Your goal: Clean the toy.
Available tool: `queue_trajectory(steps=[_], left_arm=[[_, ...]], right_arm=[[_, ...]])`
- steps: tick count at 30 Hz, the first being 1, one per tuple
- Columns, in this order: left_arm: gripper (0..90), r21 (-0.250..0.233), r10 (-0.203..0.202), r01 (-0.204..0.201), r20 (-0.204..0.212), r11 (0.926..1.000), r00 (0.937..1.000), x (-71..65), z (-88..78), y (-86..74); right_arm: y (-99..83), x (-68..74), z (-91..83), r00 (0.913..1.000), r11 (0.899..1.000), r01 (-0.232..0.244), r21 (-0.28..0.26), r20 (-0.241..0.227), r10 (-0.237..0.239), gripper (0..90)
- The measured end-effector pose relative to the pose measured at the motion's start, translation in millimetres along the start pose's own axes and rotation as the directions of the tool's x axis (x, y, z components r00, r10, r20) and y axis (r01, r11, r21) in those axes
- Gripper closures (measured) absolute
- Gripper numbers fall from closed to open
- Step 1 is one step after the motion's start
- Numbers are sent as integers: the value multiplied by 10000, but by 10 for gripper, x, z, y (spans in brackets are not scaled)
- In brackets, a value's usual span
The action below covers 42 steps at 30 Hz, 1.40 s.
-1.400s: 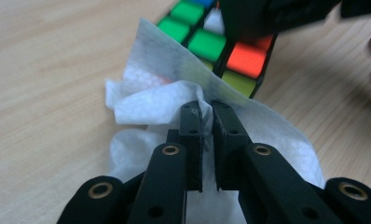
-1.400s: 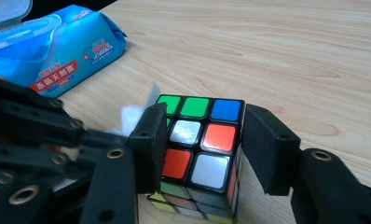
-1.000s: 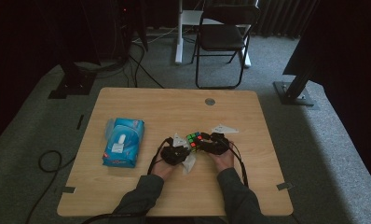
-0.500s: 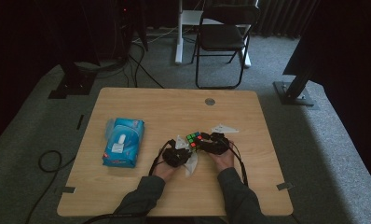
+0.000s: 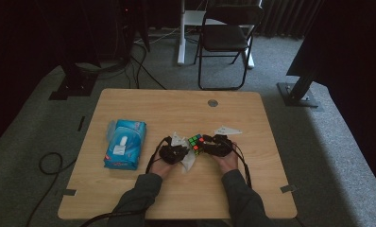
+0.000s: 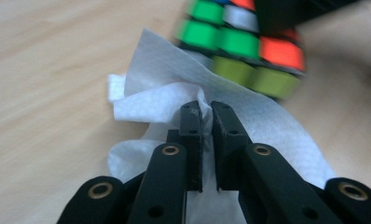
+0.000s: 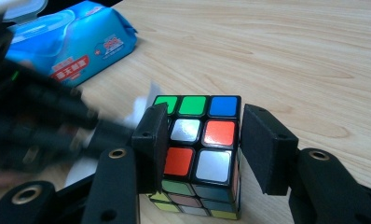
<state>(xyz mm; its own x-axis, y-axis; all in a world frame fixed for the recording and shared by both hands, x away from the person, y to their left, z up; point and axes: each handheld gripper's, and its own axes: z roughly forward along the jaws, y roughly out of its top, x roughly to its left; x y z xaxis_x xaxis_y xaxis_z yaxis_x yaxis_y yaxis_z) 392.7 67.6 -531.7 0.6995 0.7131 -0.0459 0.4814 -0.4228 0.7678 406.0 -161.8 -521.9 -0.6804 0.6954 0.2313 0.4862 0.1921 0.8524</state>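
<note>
High view: at frame centre the left gripper (image 5: 175, 152) and right gripper (image 5: 213, 144) meet at the cube (image 5: 196, 143); a blue pack (image 5: 125, 144) lies left.

Left gripper view: jaws, just closing, pinch a white wipe (image 6: 165, 88) mid-frame.

Right gripper view: jaws clamp the cube at lower centre.

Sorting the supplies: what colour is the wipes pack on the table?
Blue wipes pack with a red label, clearest in the right gripper view.

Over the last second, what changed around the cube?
The left tool closed further on the white wipe and shifted slightly toward the puzzle cube. The right tool kept its grip on the cube; the blue wipes pack stayed put.
</note>
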Motion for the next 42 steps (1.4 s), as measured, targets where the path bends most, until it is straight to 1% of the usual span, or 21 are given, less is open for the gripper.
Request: queue_trajectory(steps=[3,4,6,7,10,12,13,14,15,16,18,20,21,23,25,30,32,34,37,40,42], left_arm=[[846,-224,-474,464,-421,9987,9980,114,-27,25],[846,-221,-588,577,-528,9981,9969,146,-30,31],[846,-269,-776,759,-702,9968,9945,190,-27,40],[846,-277,-837,819,-715,9963,9939,203,-22,44],[846,-280,-866,850,-592,9960,9945,203,9,49],[846,-338,-849,839,-301,9959,9959,181,28,45],[847,-352,-826,820,-145,9960,9965,165,32,41],[851,-343,-751,747,-100,9966,9971,145,34,36],[856,-351,-775,771,-92,9964,9970,134,30,30],[857,-328,-833,834,31,9960,9965,136,24,23],[858,-387,-883,889,164,9953,9960,107,12,1],[858,-446,-827,842,344,9955,9960,62,1,-20],[860,-451,-755,771,358,9960,9965,37,-4,-28],[860,-518,-856,877,426,9948,9954,7,-10,-41],[860,-529,-856,879,452,9947,9953,-3,-13,-47],[861,-507,-736,763,539,9958,9958,-46,-27,-64],[860,-461,-610,635,543,9969,9967,-61,-25,-75],[860,-472,-549,575,549,9972,9970,-64,-21,-81],[859,-473,-642,664,473,9967,9968,-51,-14,-76],[858,-489,-699,720,425,9962,9966,-38,-11,-68],[858,-489,-659,678,397,9965,9970,-39,-16,-64]], right_arm=[[2,10,1,9996,9998,172,78,-223,-171,523],[3,14,2,9993,9997,230,104,-280,-227,523],[6,21,3,9987,9993,329,156,-405,-323,524],[6,26,2,9984,9992,350,189,-457,-341,524],[4,53,4,9964,9984,497,262,-700,-477,524],[4,63,11,9947,9978,607,277,-844,-582,524],[6,65,12,9945,9975,636,295,-852,-609,524],[8,65,12,9944,9974,653,306,-852,-625,523],[11,64,10,9942,9971,684,326,-860,-654,522],[13,63,4,9942,9969,700,357,-841,-668,509],[19,57,-11,9956,9966,711,424,-645,-683,474],[25,40,-33,9971,9966,700,445,-330,-685,468],[29,27,-45,9978,9969,641,465,-177,-633,464],[31,1,-64,9986,9975,523,479,14,-524,461],[31,-12,-78,9989,9976,464,508,81,-468,464],[35,-27,-87,9992,9983,353,470,187,-362,504],[34,-29,-85,9994,9987,266,437,220,-276,513],[36,-26,-85,9991,9988,261,424,315,-275,506],[34,-20,-81,9990,9989,235,394,378,-250,493],[33,-14,-74,9993,9993,202,324,318,-212,466],[32,1,-61,9994,9994,206,260,258,-213,458]])
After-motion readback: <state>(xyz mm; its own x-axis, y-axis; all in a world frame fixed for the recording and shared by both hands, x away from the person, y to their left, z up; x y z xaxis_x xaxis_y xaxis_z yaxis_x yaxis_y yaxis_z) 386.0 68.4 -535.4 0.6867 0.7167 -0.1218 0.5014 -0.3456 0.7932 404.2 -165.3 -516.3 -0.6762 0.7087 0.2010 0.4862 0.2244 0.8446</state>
